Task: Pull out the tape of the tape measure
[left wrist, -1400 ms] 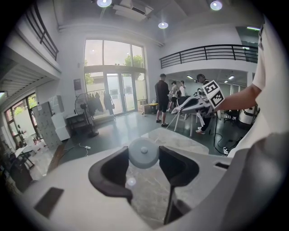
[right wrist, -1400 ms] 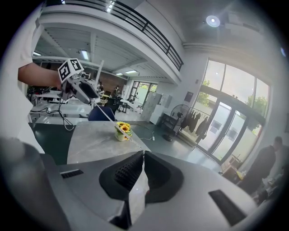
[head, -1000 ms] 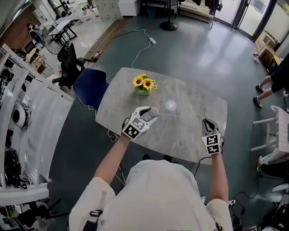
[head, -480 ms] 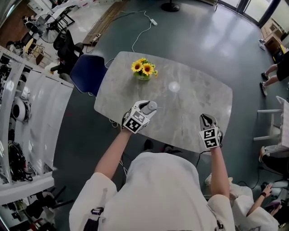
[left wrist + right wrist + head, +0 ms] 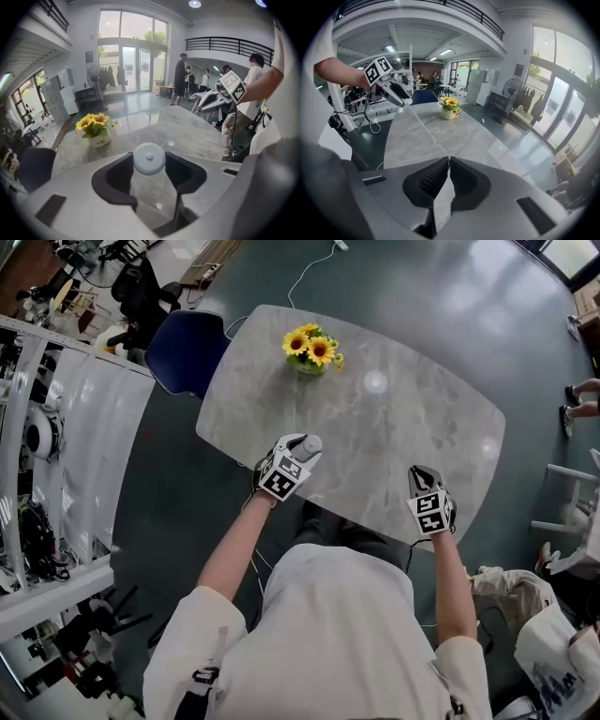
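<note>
- The tape measure [image 5: 149, 158], a round pale case, is seen clamped between the two black pads of the left gripper [image 5: 302, 451]; the jaws are held wide by the case, one pad on each side.
- The case is held over the near left part of the table [image 5: 422, 418], near its edge.
- The tape [image 5: 425, 127] is drawn out as a thin pale line, running from the case across the table top to the right gripper [image 5: 448, 161].
- The right gripper's jaws are closed together, with the tape's end pinched between the ribbed pads.
- The right gripper is placed at the near right edge of the table, well apart from the left one.
- Both grippers are pointed forward and down, each carried on a bare forearm with a marker cube on top.
- A pot of sunflowers [image 5: 314, 348] is set upright on the far part of the grey marble-look table.
- A blue chair [image 5: 187, 348] is parked just beside the table's far left corner.
- Standing people [image 5: 179, 77] are seen in the background of the left gripper view.
</note>
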A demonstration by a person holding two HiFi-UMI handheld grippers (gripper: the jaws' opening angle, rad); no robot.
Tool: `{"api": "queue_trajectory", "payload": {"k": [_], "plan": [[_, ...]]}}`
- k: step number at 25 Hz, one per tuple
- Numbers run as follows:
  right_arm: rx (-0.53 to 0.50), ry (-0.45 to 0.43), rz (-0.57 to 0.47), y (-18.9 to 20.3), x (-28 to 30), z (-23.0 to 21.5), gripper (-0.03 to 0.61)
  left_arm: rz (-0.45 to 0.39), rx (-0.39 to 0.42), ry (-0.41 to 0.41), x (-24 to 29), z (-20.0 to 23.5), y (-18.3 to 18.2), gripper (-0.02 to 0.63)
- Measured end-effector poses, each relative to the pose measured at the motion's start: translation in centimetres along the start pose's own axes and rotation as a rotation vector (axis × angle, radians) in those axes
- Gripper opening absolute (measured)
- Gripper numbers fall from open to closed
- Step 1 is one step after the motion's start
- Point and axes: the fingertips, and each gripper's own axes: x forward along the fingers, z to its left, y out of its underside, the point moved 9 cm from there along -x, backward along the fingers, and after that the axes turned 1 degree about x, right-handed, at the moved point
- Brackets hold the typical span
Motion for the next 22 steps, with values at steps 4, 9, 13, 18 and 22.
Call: {"api": "queue_trajectory", "payload": {"k": [4,9,13,18,22], "plan": [[-0.001,-0.05,0.039,1.2,3.6,0.5,0.038,0.036,-0.05,0.001,3.0,1.0,2.7,0.216],[0.012,-0.104,0.089,2.2,7.1,1.3,0.038,0.083,-0.071,0.006,5.6,2.4,5.7,0.216],[0.01,-0.135,0.124,3.1,9.9,2.5,0.038,0.116,-0.082,-0.004,7.7,3.1,7.8,0.218],[0.036,-0.159,0.156,4.4,13.6,3.5,0.038,0.172,-0.08,-0.013,10.5,3.5,10.5,0.218],[0.052,-0.17,0.187,5.6,15.7,4.2,0.038,0.211,-0.08,-0.004,12.4,3.2,12.5,0.218]]}}
